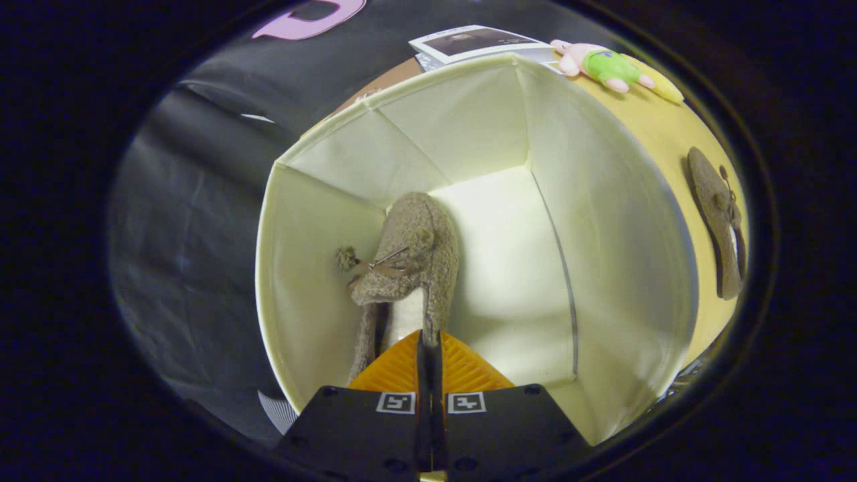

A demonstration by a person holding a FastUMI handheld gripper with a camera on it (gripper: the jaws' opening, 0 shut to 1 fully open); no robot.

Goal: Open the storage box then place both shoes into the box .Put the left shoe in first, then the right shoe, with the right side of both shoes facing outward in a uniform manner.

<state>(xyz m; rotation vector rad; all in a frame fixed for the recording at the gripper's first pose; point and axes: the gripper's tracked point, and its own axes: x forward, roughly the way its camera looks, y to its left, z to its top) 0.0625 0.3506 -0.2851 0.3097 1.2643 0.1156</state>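
I see the first fuzzy brown shoe (408,258) close against the open storage box's (622,268) left wall, my gripper (429,345) pinching its heel rim. Bare floor lies rightward. Outside the right wall, the second shoe (718,224) rests on the tabletop (669,134).

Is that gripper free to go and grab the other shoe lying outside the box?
Probably not yet: the gripper is shut on the shoe inside the storage box. The other shoe lies uncovered beyond the box wall.
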